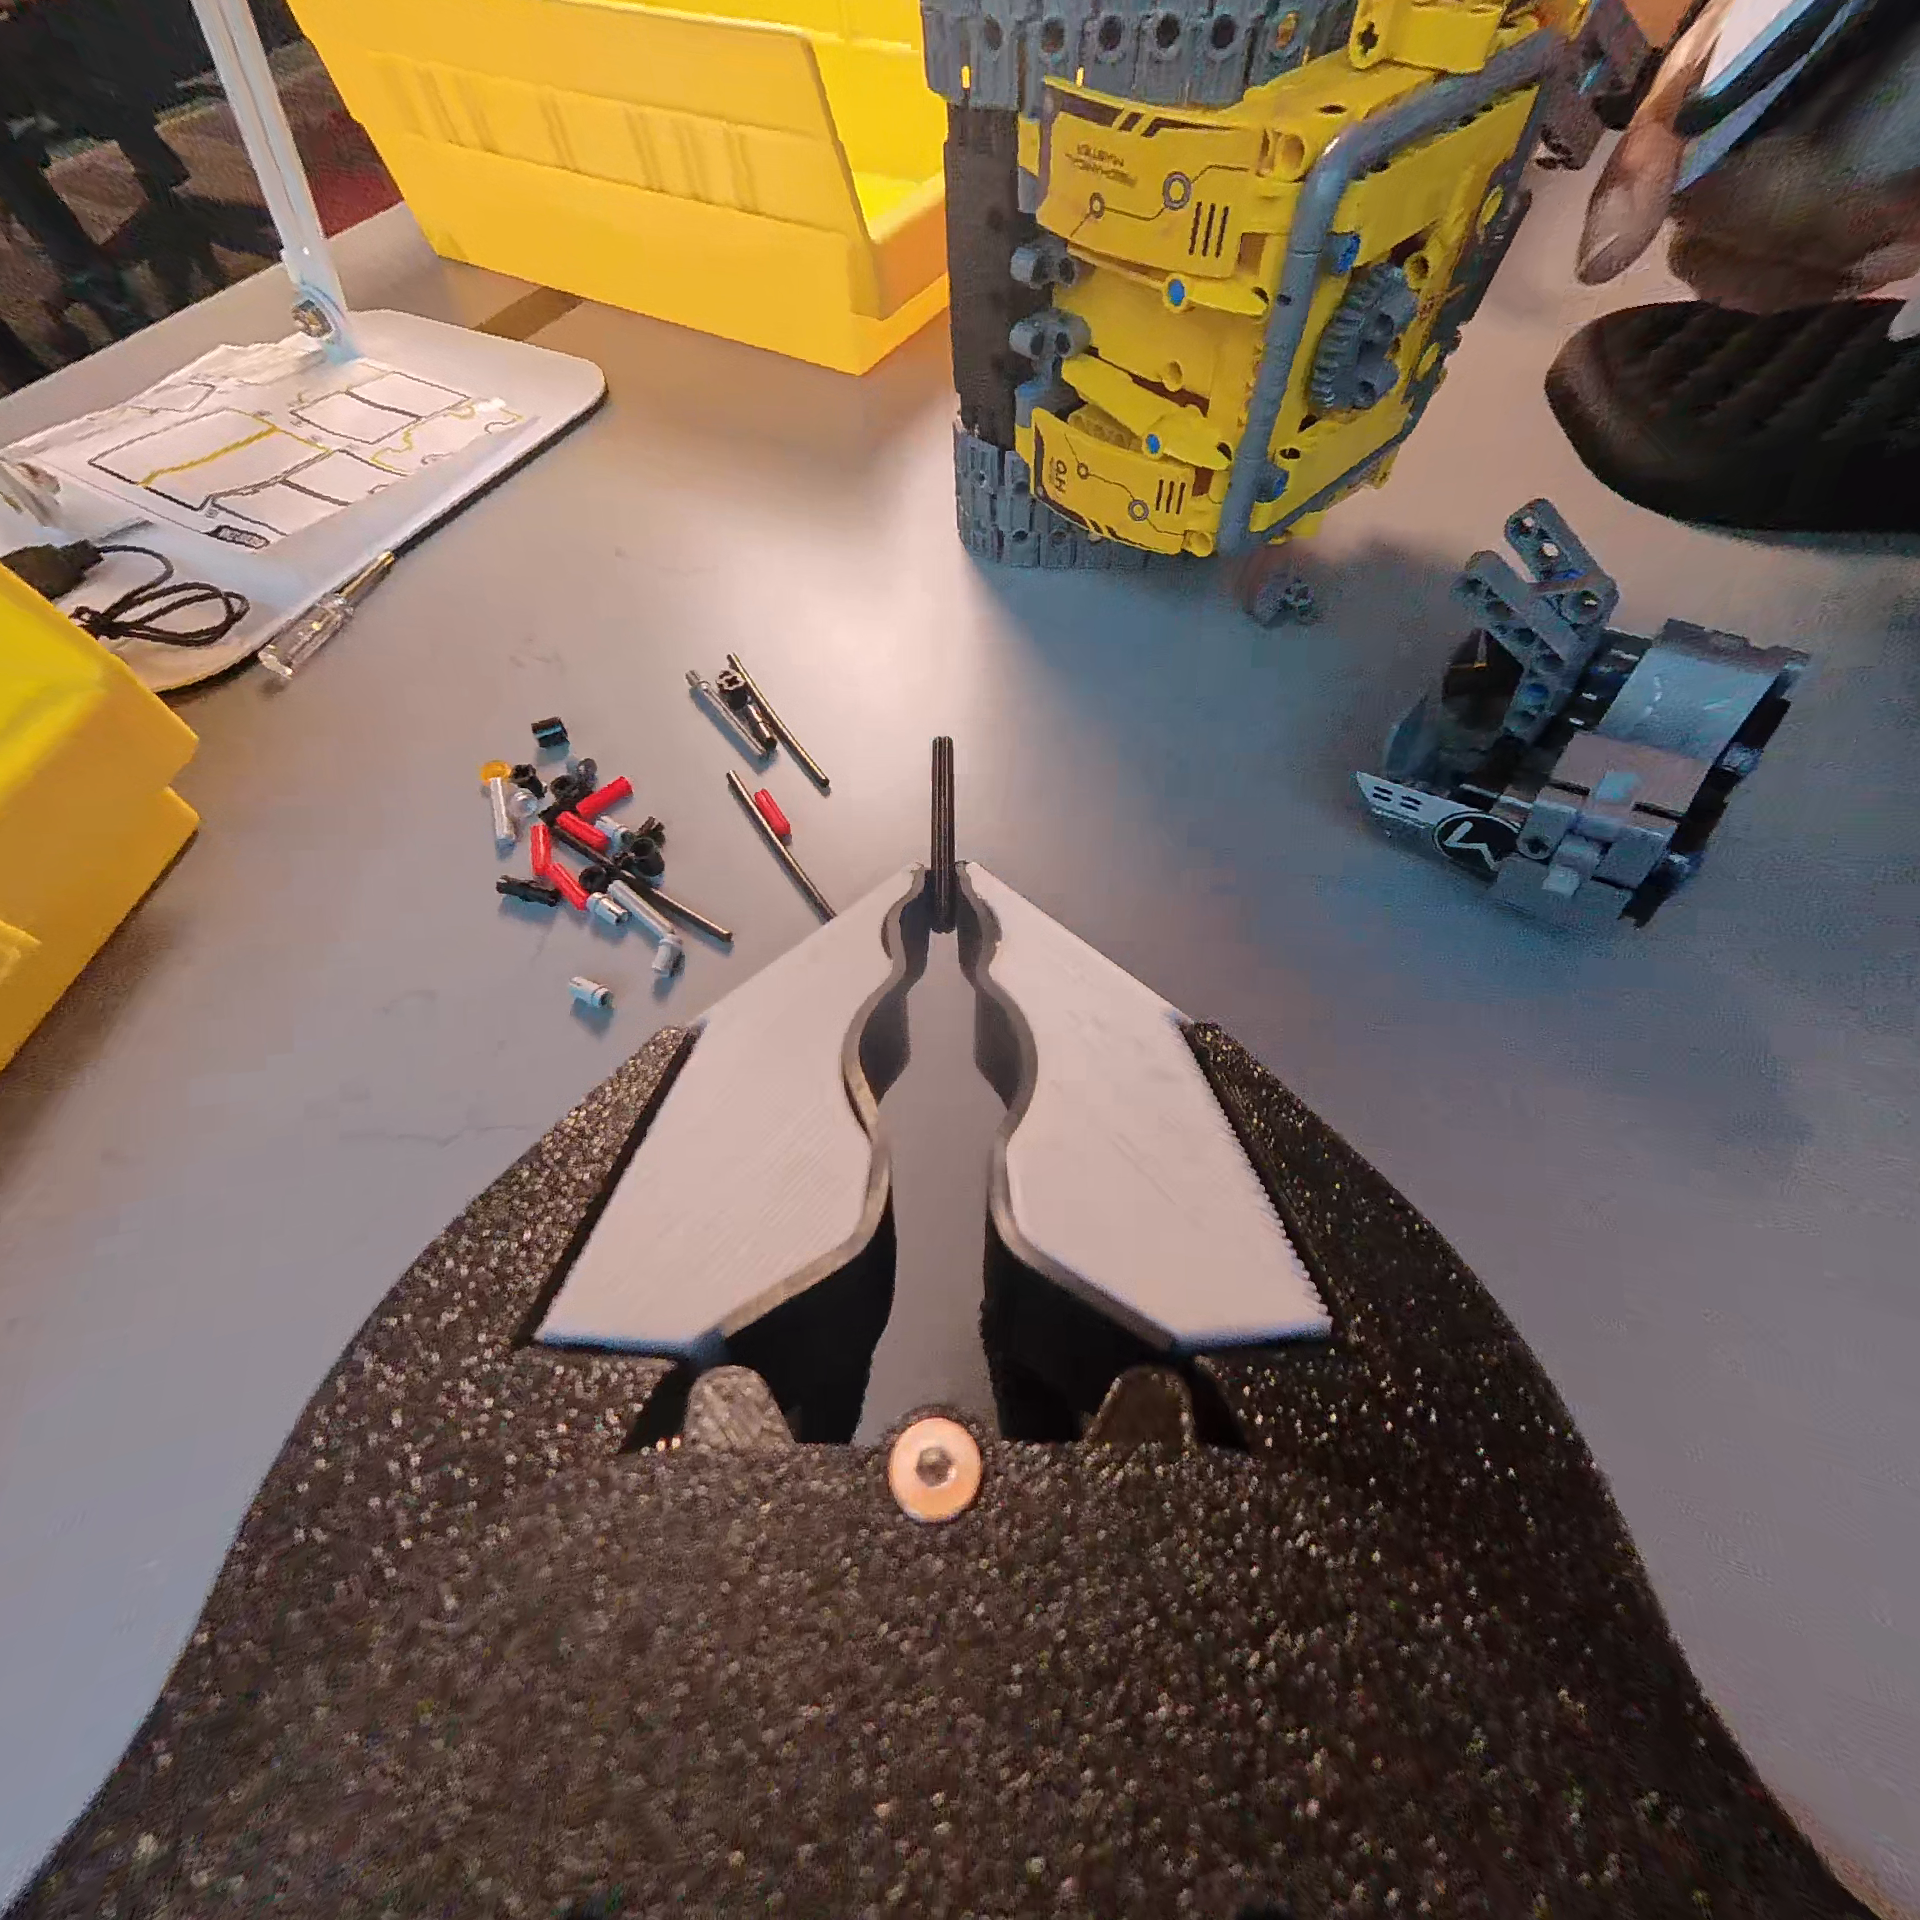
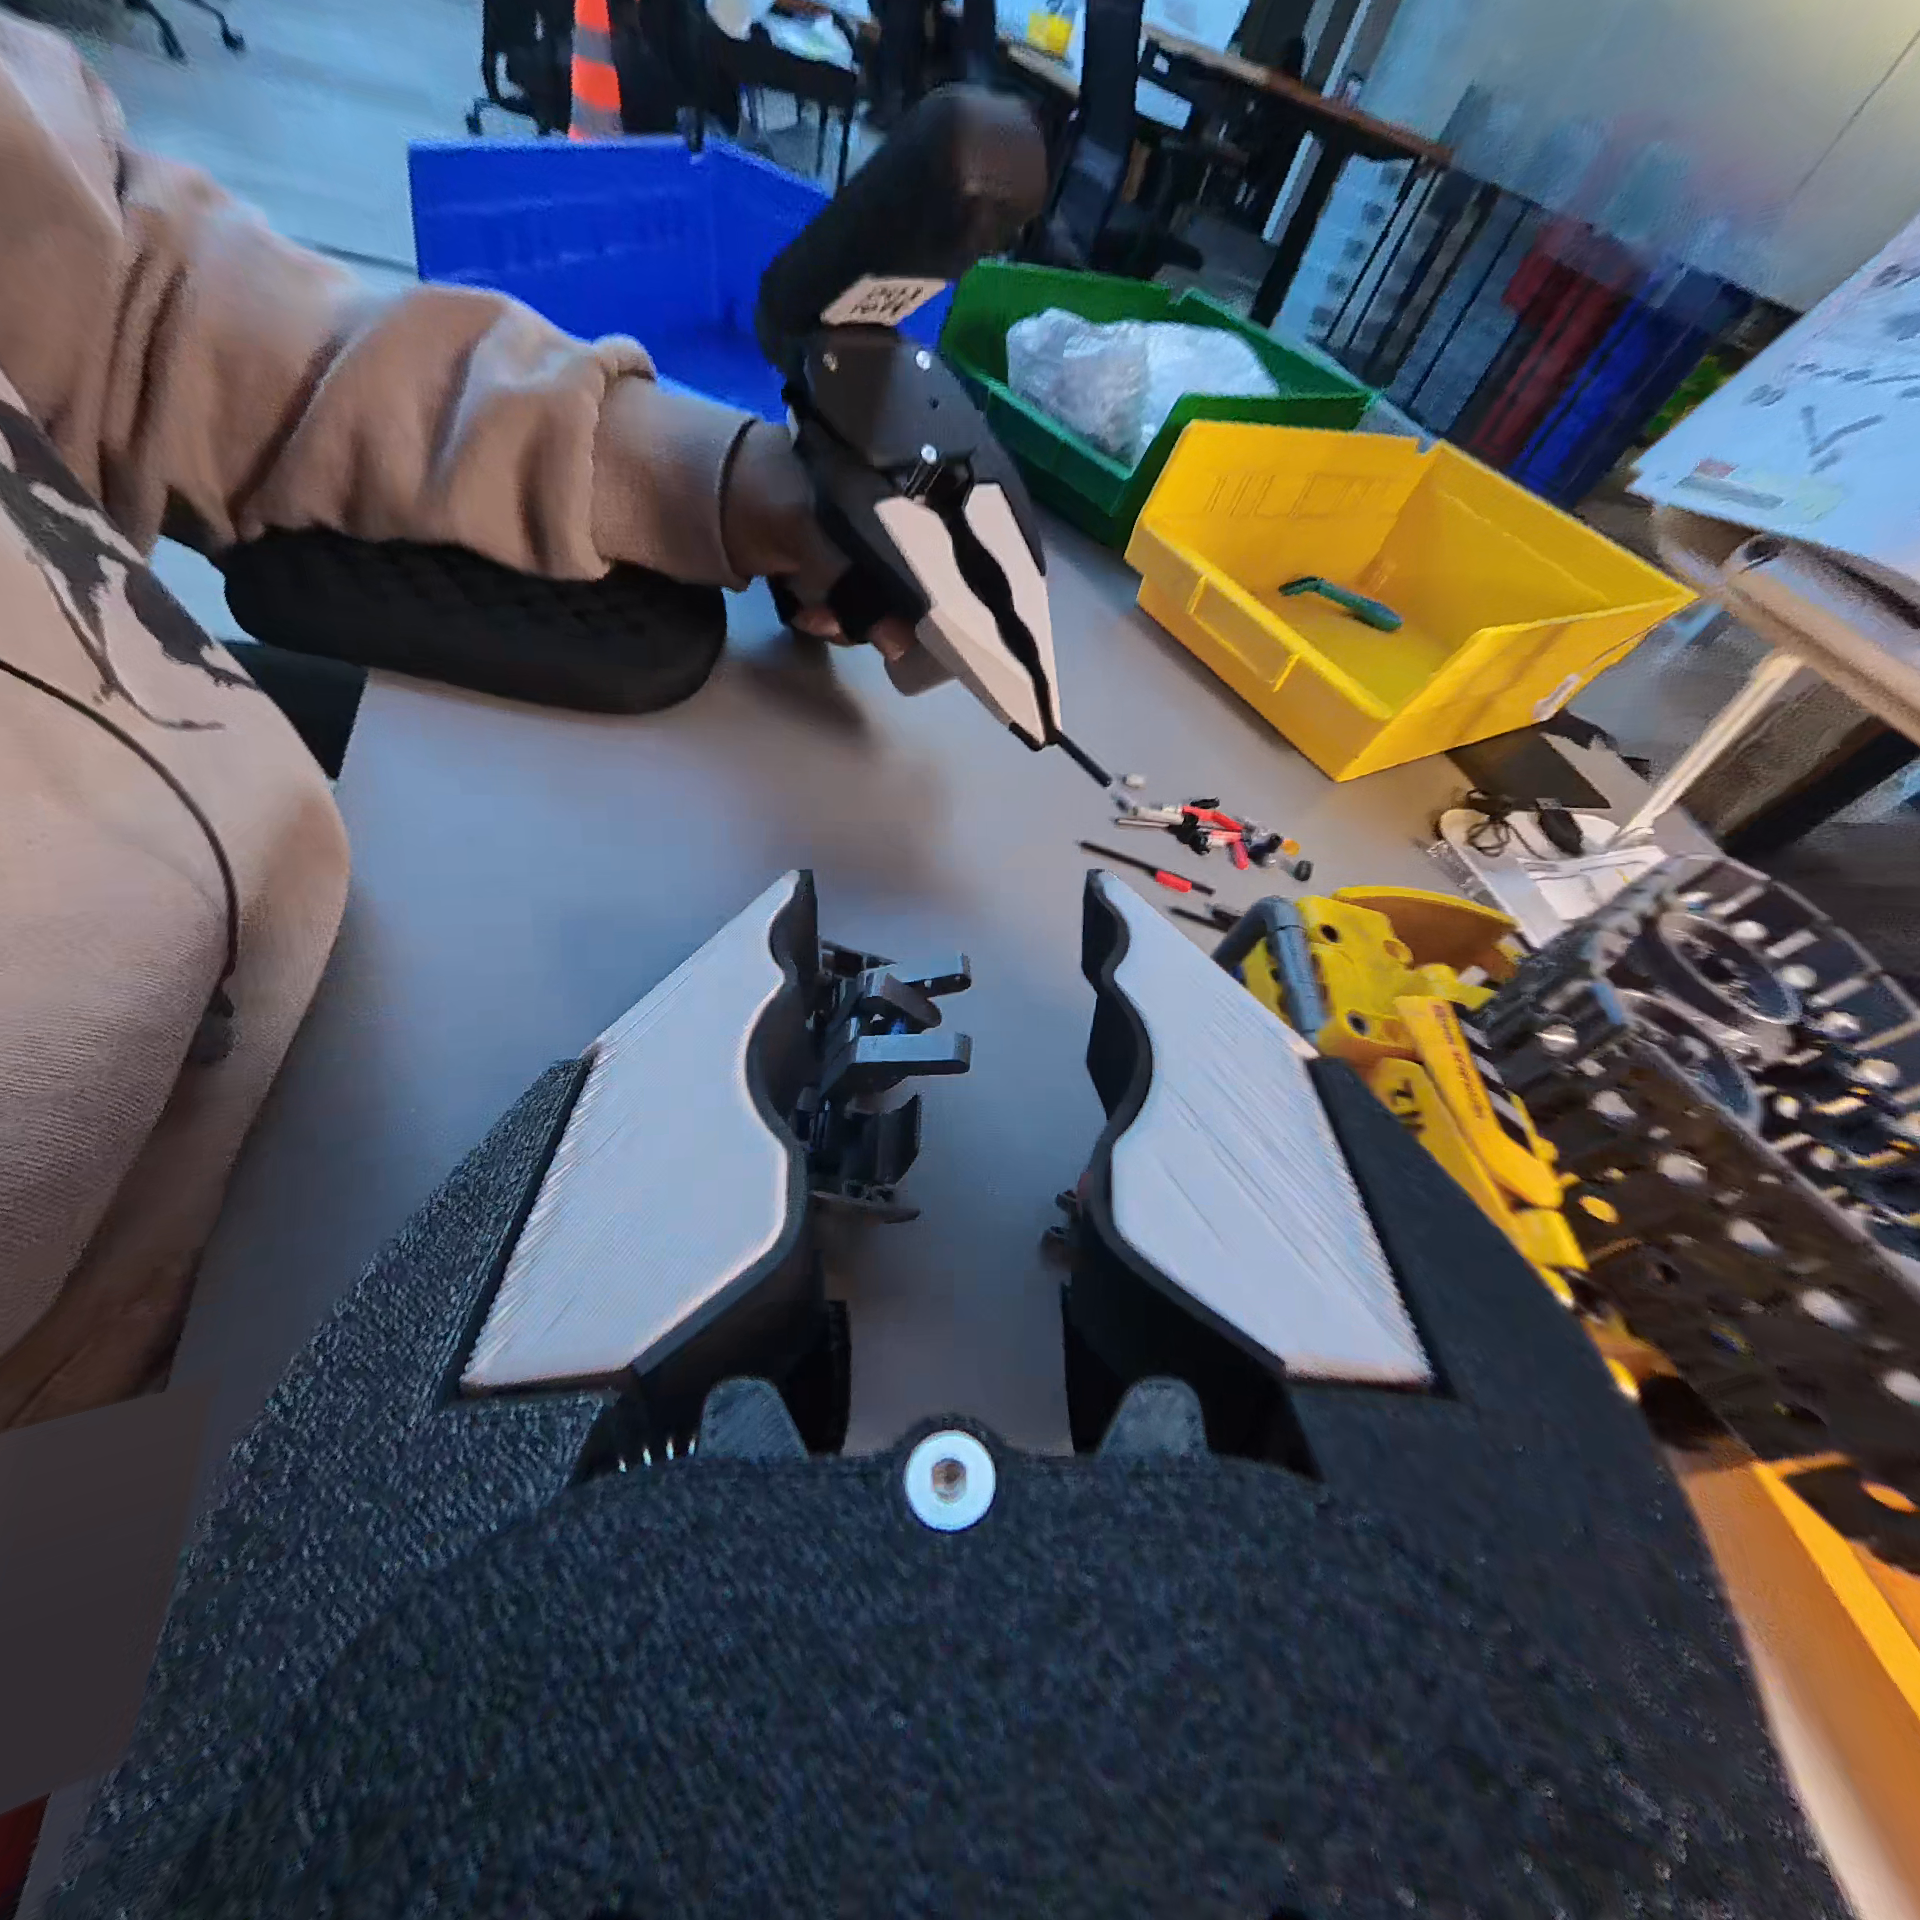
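My left gripper (image 1: 941,878) is shut on a thin black axle (image 1: 941,821) that sticks out past its tips, above the grey table (image 1: 1039,675). A pile of small red, black and grey pins (image 1: 582,842) lies just to its left. In the right wrist view the left gripper (image 2: 1039,717) holds the axle (image 2: 1083,767) near the pins (image 2: 1210,826). My right gripper (image 2: 945,894) is open; a dark grey bucket-like assembly (image 2: 883,1049) lies between its fingers, close to the left finger. A yellow tracked model (image 1: 1195,291) stands upright, at the right gripper's right (image 2: 1455,1039).
A grey bucket assembly (image 1: 1579,748) lies right of the left gripper. Yellow bins (image 1: 644,166) and an instruction sheet on a white stand base (image 1: 291,457) are at the back left. A yellow bin (image 2: 1392,592), green bin (image 2: 1122,374) and blue bin (image 2: 613,239) line the far edge. A person's sleeve (image 2: 364,416) rests on a black pad (image 2: 468,623).
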Tool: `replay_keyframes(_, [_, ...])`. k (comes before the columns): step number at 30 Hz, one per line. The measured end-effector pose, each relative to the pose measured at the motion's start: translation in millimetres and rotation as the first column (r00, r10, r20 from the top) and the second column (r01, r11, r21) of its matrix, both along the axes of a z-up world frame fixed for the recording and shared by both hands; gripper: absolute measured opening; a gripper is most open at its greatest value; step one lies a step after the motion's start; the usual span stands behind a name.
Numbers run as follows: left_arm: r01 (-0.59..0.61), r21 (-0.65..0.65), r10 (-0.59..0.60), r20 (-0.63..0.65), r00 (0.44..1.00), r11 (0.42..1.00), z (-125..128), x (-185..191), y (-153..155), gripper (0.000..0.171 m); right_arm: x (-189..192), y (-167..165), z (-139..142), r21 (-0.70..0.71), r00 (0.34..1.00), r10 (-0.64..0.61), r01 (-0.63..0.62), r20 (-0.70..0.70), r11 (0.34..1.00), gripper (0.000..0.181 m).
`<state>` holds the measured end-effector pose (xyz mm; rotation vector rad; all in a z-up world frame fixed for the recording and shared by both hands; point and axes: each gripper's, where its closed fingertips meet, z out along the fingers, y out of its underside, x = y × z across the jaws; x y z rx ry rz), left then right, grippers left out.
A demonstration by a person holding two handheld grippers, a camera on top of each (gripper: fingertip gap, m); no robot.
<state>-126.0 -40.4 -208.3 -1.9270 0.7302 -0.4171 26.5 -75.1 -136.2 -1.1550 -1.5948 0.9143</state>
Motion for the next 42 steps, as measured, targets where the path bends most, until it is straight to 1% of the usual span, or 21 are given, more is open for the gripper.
replay_keyframes(4, [-0.091,-0.025,0.09,-0.031,0.995,0.996,-5.3,-11.7,13.1,0.003,19.2,12.5,26.5,-0.039,0.993,-0.05,0.046,-0.105,0.998,0.044])
replay_keyframes(7, [-0.122,-0.029,0.12,-0.066,0.991,0.992,-6.7,-16.8,22.9,0.003,30.3,19.7,34.3,-0.075,0.984,-0.078,0.067,-0.163,0.995,0.04])
replay_keyframes(9, [-0.18,0.036,0.183,-0.129,0.975,0.983,7.8,-29.1,27.7,0.003,35.9,24.3,34.3,-0.095,0.978,-0.101,0.085,-0.185,0.992,0.04])
replay_keyframes(11, [-0.27,0.146,0.295,-0.197,0.935,0.952,42.3,-51.5,22.0,0.003,43.3,31.5,34.8,-0.1,0.97,-0.138,0.12,-0.201,0.988,0.04])
replay_keyframes(13, [-0.399,0.261,0.466,-0.298,0.833,0.879,81.6,-91.3,1.9,0.003,54.2,40.7,30.0,-0.096,0.968,-0.178,0.163,-0.174,0.982,0.04])
replay_keyframes(15, [-0.525,0.341,0.626,-0.425,0.654,0.78,109.5,-140.9,-34.7,0.003,68.1,47.8,20.9,-0.096,0.97,-0.204,0.193,-0.13,0.977,0.04])
replay_keyframes(16, [-0.59,0.335,0.673,-0.477,0.566,0.734,114.3,-166.5,-57.3,0.003,74.8,48.5,15.6,-0.113,0.973,-0.203,0.191,-0.107,0.975,0.04])
replay_keyframes(18, [-0.724,0.218,0.704,-0.525,0.478,0.654,103.4,-208.6,-102.2,0.003,87.0,53.7,7.1,-0.132,0.971,-0.224,0.212,-0.079,0.968,0.04])
replay_keyframes(22, [-0.88,0.012,0.731,-0.562,0.387,0.474,60.9,-271.1,-174.0,0.007,103.8,62.5,12.1,-0.161,0.955,-0.269,0.248,-0.126,0.955,0.038])
replay_keyframes(23, [-0.89,-0.019,0.73,-0.563,0.387,0.456,50.9,-277.8,-183.0,0.01,106.1,63.7,15.9,-0.165,0.95,-0.278,0.254,-0.144,0.953,0.037])
replay_keyframes(24, [-0.888,-0.066,0.729,-0.545,0.414,0.455,40.8,-278.4,-187.3,0.018,107.3,64.5,19.0,-0.163,0.945,-0.286,0.261,-0.157,0.952,0.037])
replay_keyframes(25, [-0.885,-0.101,0.734,-0.521,0.436,0.455,34.2,-276.8,-187.0,0.028,107.5,64.4,21.0,-0.156,0.943,-0.29,0.265,-0.162,0.951,0.037])
replay_keyframes(26, [-0.887,-0.095,0.746,-0.504,0.435,0.452,33.7,-278.2,-186.0,0.033,106.9,63.0,22.3,-0.145,0.944,-0.288,0.265,-0.163,0.953,0.037])
replay_keyframes(29, [-0.892,0.014,0.796,-0.457,0.396,0.452,55.3,-279.0,-174.9,0.044,102.9,53.8,24.2,-0.113,0.953,-0.266,0.251,-0.148,0.961,0.037])
replay_keyframes(30, [-0.878,0.065,0.814,-0.412,0.409,0.474,68.4,-271.3,-165.0,0.046,101.3,50.1,23.2,-0.102,0.957,-0.258,0.245,-0.135,0.964,0.037])
replay_keyframes(31, [-0.847,0.105,0.816,-0.352,0.458,0.521,82.5,-254.7,-151.6,0.046,99.5,46.1,20.8,-0.093,0.962,-0.247,0.237,-0.115,0.967,0.037])
replay_keyframes(32, [-0.797,0.131,0.792,-0.285,0.539,0.59,94.9,-230.0,-136.4,0.046,97.1,40.7,17.1,-0.087,0.969,-0.229,0.221,-0.089,0.971,0.037])
replay_keyframes(35, [-0.545,0.122,0.558,-0.14,0.818,0.83,108.9,-130.9,-95.6,0.053,87.3,23.0,0.8,-0.072,0.986,-0.168,0.167,-0.006,0.983,0.037])
replay_keyframes(37, [-0.322,0.043,0.324,-0.074,0.943,0.946,96.5,-59.1,-79.3,0.065,79.7,12.4,-13.1,-0.062,0.99,-0.133,0.136,0.054,0.989,0.037])
replay_keyframes(39, [-0.084,-0.046,0.083,-0.03,0.996,0.995,73.7,10.2,-72.5,0.074,73.4,3.6,-27.1,-0.036,0.988,-0.105,0.11,0.115,0.993,0.037])
replay_keyframes(42, [0.162,-0.145,-0.17,-0.043,0.985,0.976,31.9,85.2,-69.4,0.082,68.6,2.8,-34.1,0.023,0.983,-0.116,0.114,0.145,0.993,0.037])
